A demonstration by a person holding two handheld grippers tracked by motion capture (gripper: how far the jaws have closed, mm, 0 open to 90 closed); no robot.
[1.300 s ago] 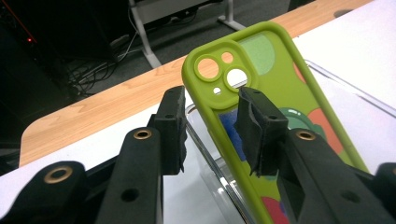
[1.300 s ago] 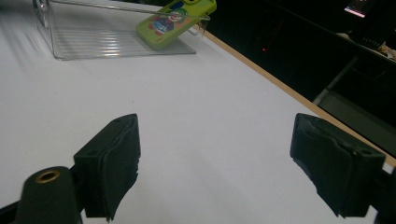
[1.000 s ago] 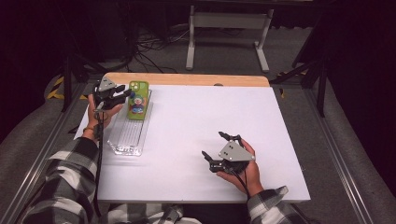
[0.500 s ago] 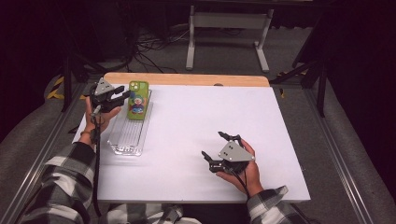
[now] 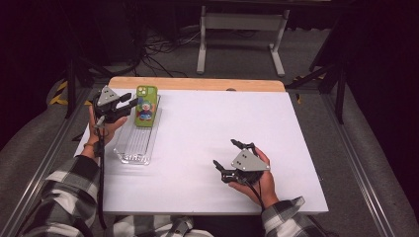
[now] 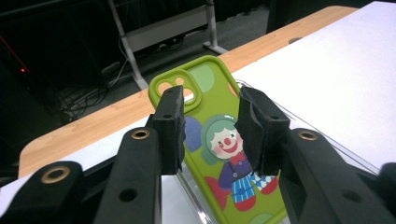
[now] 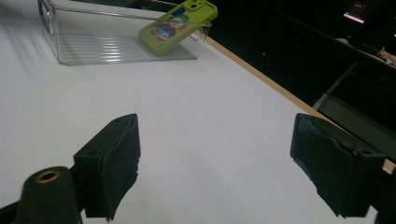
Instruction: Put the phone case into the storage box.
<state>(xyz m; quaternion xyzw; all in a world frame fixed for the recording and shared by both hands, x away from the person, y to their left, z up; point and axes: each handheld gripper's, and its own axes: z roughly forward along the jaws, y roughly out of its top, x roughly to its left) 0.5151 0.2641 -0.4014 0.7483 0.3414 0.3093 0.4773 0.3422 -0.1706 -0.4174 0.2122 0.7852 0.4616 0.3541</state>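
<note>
Leaning against the far end wall of the clear plastic tray (image 5: pixel 129 150), the green phone case with a clown picture (image 5: pixel 146 105) is seen with its lower end on the tray floor. The left tongs (image 5: pixel 129 103) have been drawn back to the left since a second ago and are now released, the case seen beyond the parted jaws (image 6: pixel 212 130). The placing is judged done. The right tongs (image 5: pixel 230 155) are held released over the white desk (image 5: pixel 207 128), near right
</note>
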